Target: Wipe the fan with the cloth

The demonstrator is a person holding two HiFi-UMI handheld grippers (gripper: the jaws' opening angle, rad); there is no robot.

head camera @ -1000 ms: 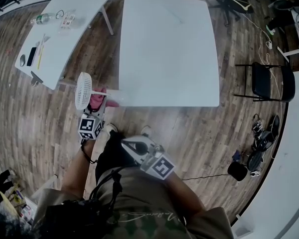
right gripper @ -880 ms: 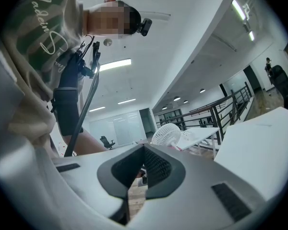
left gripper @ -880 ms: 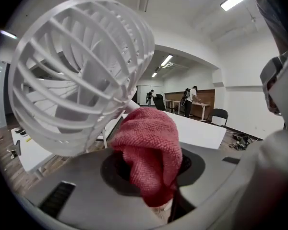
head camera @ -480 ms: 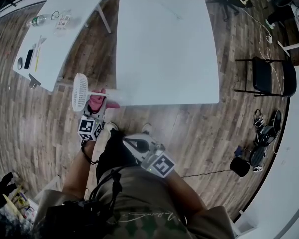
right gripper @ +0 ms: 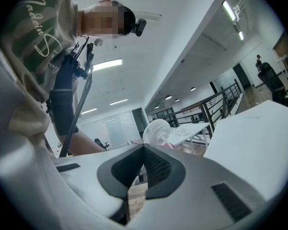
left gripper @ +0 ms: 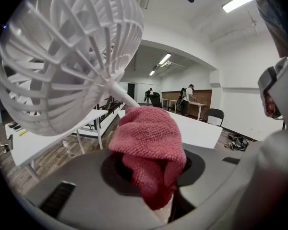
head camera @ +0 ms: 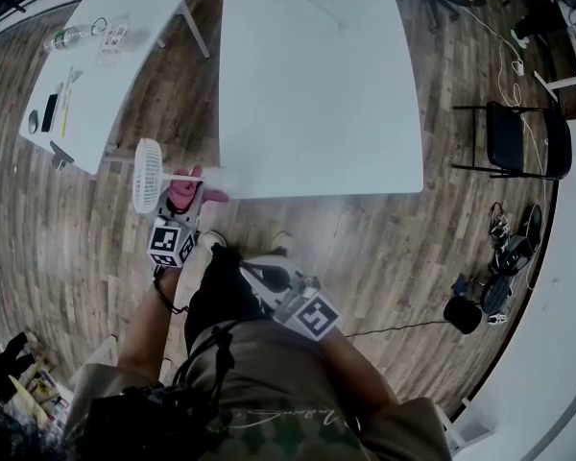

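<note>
Little has moved since a second ago: the head view has slid a touch, yet the fan [head camera: 147,174], cloth [left gripper: 149,138] and both grippers keep their places relative to one another. The left gripper [left gripper: 151,174] has its jaws clamped, partly apart, on the bunched pink cloth, and the fan's stem runs out from behind that bundle. The cloth seems wrapped round the stem, so that one grip both carries the fan and rubs it. The fan lies on its side in the air over the floor, just left of the table's [head camera: 317,84] near left corner, grille to the left. Whether the stem's right end rests on the table edge I cannot tell. The right gripper [right gripper: 143,169] is closed and empty, held back near the waist and pointing toward the fan. It probably waits there to steady the fan.
</note>
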